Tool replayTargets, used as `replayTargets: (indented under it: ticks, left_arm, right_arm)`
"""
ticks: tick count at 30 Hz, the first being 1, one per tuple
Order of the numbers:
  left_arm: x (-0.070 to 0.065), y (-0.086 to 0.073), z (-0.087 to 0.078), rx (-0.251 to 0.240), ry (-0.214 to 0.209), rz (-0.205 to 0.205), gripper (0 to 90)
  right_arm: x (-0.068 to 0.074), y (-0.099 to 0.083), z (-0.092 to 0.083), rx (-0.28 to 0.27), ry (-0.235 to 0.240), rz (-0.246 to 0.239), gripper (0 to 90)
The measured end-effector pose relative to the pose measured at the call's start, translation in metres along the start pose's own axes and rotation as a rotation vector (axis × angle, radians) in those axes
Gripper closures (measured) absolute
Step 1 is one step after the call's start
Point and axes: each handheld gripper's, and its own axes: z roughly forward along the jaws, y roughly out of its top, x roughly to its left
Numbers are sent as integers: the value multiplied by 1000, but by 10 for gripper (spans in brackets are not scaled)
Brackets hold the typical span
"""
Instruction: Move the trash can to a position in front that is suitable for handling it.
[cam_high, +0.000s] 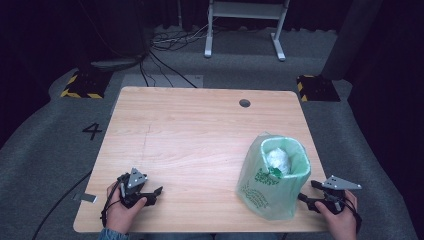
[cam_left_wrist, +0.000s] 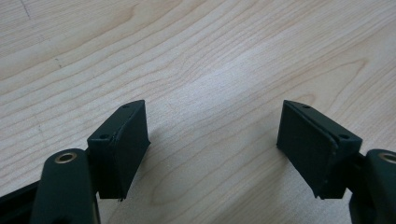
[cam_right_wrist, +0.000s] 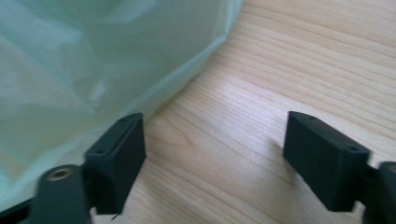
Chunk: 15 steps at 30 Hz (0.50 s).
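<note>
The left gripper (cam_high: 150, 192) rests on the table (cam_high: 190, 135) at the near left corner, held by the person's left hand (cam_high: 122, 212). Its jaws stand wide apart and nothing is between them; in the left gripper view only bare wood lies under the two black pads (cam_left_wrist: 122, 147).

To the right of it, well apart, stands the bin (cam_high: 274, 175), a small container lined with a thin green bag (cam_high: 260, 192) that hangs over its rim and down its sides. Inside the bin lies crumpled white paper (cam_high: 277, 160), near the top of the opening.

Just beside the bin, on its right, is the right gripper (cam_high: 309, 192) in the right hand (cam_high: 340, 215). Its jaws are released too and hold nothing. In the right gripper view the bag (cam_right_wrist: 84, 70) is right by the left pad (cam_right_wrist: 116, 158); whether they touch, one cannot tell. The other pad is over the bare table.
</note>
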Motion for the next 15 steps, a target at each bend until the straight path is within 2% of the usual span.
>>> replayTargets:
  ticks: [2, 3, 6, 8, 12, 15]
  left_arm:
    - [0, 0, 0, 0, 2, -2, 243]
    - [0, 0, 0, 0, 2, -1, 243]
    - [-1, 0, 0, -1, 7, -8, 243]
    - [-1, 0, 0, 0, 9, -7, 243]
    - [-2, 1, 1, -3, 12, -13, 243]
    - [-2, 2, 2, -6, 16, -14, 254]
  right_arm:
    - [-1, 0, -2, -26, 21, 21, 284]
    - [-1, 1, -2, -34, 21, 16, 284]
    - [0, 4, -7, -57, -5, 17, 289]
    - [1, 7, -9, -68, -24, 37, 295]
    - [2, 15, -16, -90, -32, 20, 324]
    - [1, 22, -22, -110, -44, 43, 355]
